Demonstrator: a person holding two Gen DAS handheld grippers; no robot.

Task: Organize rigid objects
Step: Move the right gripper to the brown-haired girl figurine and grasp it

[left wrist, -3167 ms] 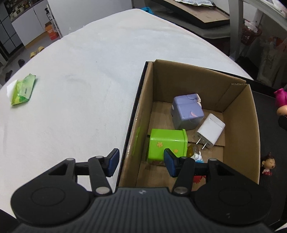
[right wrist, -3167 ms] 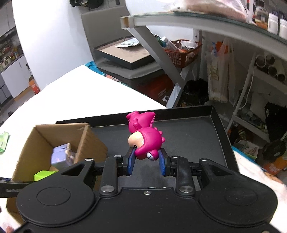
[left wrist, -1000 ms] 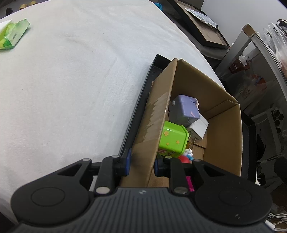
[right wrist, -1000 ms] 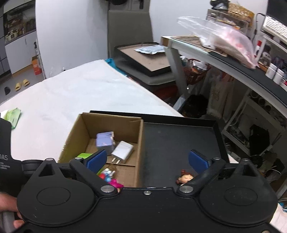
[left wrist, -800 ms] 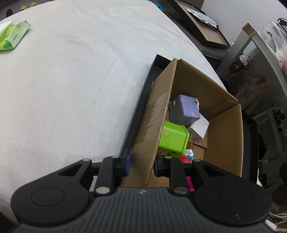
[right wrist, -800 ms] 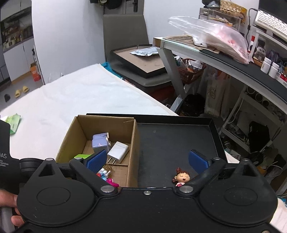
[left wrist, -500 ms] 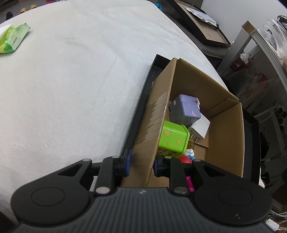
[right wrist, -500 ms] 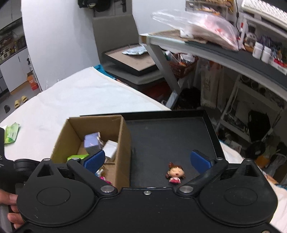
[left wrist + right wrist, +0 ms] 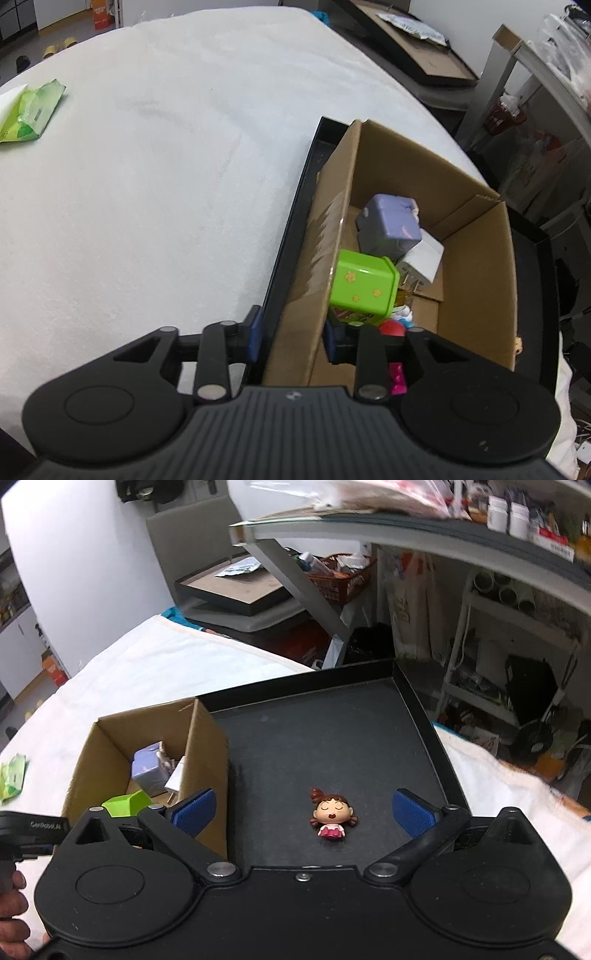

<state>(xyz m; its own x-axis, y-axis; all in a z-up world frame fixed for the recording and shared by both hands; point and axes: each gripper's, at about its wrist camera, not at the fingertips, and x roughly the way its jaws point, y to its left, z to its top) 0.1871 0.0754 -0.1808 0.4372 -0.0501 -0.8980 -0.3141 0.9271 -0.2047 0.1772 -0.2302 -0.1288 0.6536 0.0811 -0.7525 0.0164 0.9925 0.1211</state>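
A cardboard box (image 9: 476,277) stands at the left end of a black tray (image 9: 332,731). Inside it lie a purple cube (image 9: 389,227), a green box (image 9: 364,284), a white charger (image 9: 423,260) and a pink toy (image 9: 397,380). My left gripper (image 9: 291,334) is shut on the box's near left wall. A small doll (image 9: 332,816) with brown hair and a pink dress lies on the tray right of the box (image 9: 207,746). My right gripper (image 9: 303,812) hangs open just above and before the doll, its fingers on either side of it, apart from it.
White cloth (image 9: 147,184) covers the table. A green packet (image 9: 31,110) lies at its far left. Right of the tray stand a grey shelf (image 9: 443,535) and cluttered racks. A hand (image 9: 11,904) holds the left gripper's handle.
The right gripper has let go of the pink toy, which now lies in the box, and has swung right over the doll. The left gripper has shut on the box wall.
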